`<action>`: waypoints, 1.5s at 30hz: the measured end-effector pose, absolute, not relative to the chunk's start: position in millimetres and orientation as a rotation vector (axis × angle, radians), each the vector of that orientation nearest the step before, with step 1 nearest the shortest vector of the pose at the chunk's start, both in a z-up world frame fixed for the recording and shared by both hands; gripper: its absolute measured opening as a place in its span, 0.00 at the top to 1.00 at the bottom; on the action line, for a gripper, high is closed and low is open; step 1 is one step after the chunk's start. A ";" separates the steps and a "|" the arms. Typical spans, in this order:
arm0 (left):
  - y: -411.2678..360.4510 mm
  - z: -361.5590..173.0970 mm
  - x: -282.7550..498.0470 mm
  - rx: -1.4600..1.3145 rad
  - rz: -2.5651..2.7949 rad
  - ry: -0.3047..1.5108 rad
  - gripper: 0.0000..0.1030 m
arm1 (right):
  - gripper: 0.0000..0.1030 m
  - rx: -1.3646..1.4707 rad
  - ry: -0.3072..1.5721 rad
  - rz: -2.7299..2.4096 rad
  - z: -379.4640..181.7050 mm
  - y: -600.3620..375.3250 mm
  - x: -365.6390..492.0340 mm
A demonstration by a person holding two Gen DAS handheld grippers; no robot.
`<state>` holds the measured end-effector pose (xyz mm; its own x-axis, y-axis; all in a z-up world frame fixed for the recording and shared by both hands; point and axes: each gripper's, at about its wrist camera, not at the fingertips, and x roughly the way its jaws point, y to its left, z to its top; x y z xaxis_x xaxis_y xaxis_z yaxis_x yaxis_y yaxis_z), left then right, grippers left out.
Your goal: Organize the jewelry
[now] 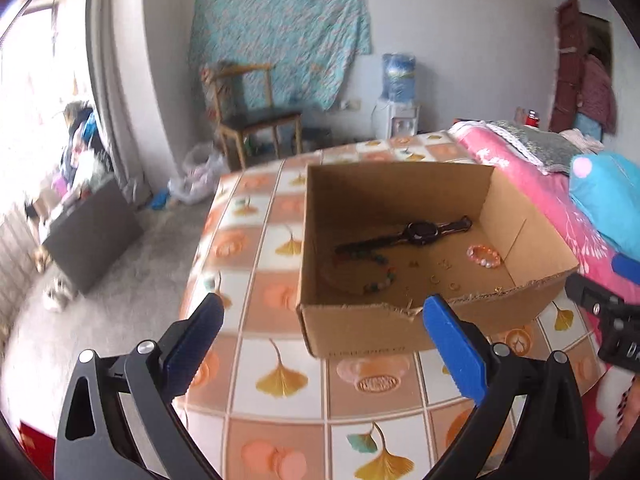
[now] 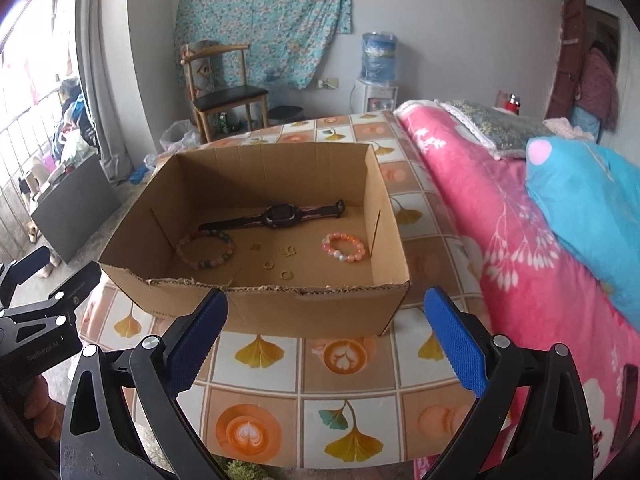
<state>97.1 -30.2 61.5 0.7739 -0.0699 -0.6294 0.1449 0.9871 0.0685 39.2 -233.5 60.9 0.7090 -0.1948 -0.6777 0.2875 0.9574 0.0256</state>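
Observation:
An open cardboard box (image 2: pixel 256 312) (image 1: pixel 360 332) stands on the patterned tablecloth. Inside it lie a black watch (image 2: pixel 280 216) (image 1: pixel 416 234), a multicoloured bead bracelet (image 2: pixel 206 250) (image 1: pixel 376 276), a pink and white bead bracelet (image 2: pixel 344 248) (image 1: pixel 484 256) and several small gold rings (image 2: pixel 276 268) (image 1: pixel 444 278). My right gripper (image 2: pixel 324 300) is open and empty just in front of the box's near wall. My left gripper (image 1: pixel 324 306) is open and empty at the box's near left corner. Each gripper's body shows at the edge of the other's view.
The tablecloth (image 2: pixel 344 360) with ginkgo leaves and coffee cups covers the surface under the box. A pink floral quilt (image 2: pixel 500 220) and a blue pillow (image 2: pixel 588 208) lie to the right. Behind are a wooden chair (image 2: pixel 224 92) and a water dispenser (image 2: pixel 376 76).

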 end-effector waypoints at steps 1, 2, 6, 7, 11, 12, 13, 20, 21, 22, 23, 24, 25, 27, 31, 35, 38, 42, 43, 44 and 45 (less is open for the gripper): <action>-28.8 59.7 96.9 0.106 -0.096 0.688 0.04 | 0.08 0.131 0.748 -0.272 60.2 -232.5 40.1; -27.6 58.3 96.4 0.098 -0.086 0.700 0.04 | 0.08 0.134 0.757 -0.273 59.2 -231.7 41.0; -25.6 56.9 96.0 0.082 -0.075 0.732 0.04 | 0.08 0.149 0.771 -0.277 58.3 -229.8 41.5; -25.4 57.2 94.9 0.078 -0.074 0.736 0.04 | 0.08 0.148 0.773 -0.280 57.8 -228.4 41.8; -25.3 57.1 95.0 0.070 -0.074 0.769 0.04 | 0.08 0.170 0.790 -0.271 55.3 -225.2 42.0; -24.9 57.0 95.0 0.067 -0.072 0.777 0.04 | 0.08 0.177 0.795 -0.267 54.5 -224.4 41.7; -24.5 57.0 94.9 0.064 -0.073 0.781 0.04 | 0.08 0.180 0.799 -0.264 54.0 -223.9 41.6; -21.7 59.9 91.0 0.040 -0.069 0.800 0.04 | 0.08 0.195 0.809 -0.253 53.1 -221.8 40.3; -21.8 60.0 90.4 0.039 -0.071 0.803 0.04 | 0.08 0.197 0.811 -0.252 52.7 -221.8 40.2; -21.9 59.8 90.3 0.039 -0.071 0.810 0.04 | 0.08 0.199 0.812 -0.251 52.4 -221.4 39.8; -22.5 59.3 90.3 0.040 -0.072 0.818 0.04 | 0.08 0.202 0.815 -0.249 51.9 -221.3 39.6; -22.9 59.5 90.5 0.041 -0.071 0.823 0.04 | 0.08 0.205 0.817 -0.248 51.5 -221.2 39.7; -23.2 59.5 90.3 0.042 -0.071 0.827 0.04 | 0.08 0.207 0.817 -0.246 51.3 -221.1 39.8; -23.8 59.8 89.7 0.042 -0.074 0.831 0.04 | 0.08 0.216 0.821 -0.238 50.8 -220.7 40.2; -24.3 59.7 89.0 0.031 -0.087 0.841 0.04 | 0.08 0.214 0.821 -0.233 51.6 -219.4 40.1; -25.4 56.0 88.0 0.025 -0.097 0.862 0.04 | 0.08 0.214 0.828 -0.237 48.4 -218.9 37.3; -27.7 51.2 87.3 0.027 -0.111 0.881 0.04 | 0.08 0.223 0.837 -0.242 45.5 -220.5 35.4; -29.0 47.0 85.2 0.029 -0.124 0.897 0.04 | 0.08 0.224 0.838 -0.247 43.9 -221.5 33.0; -29.0 46.8 84.9 0.029 -0.125 0.897 0.04 | 0.08 0.226 0.837 -0.248 43.4 -221.9 32.2; -29.5 46.3 84.0 0.030 -0.125 0.896 0.04 | 0.08 0.229 0.841 -0.250 42.6 -222.3 31.7; -29.8 45.5 83.9 0.028 -0.128 0.901 0.04 | 0.08 0.231 0.842 -0.249 42.3 -222.5 31.5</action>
<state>83.9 -29.8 45.5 0.6137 -0.0993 -0.7833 0.1226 0.9920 -0.0297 31.5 -222.5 42.3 0.6400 -0.1253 -0.7581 0.3073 0.9460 0.1030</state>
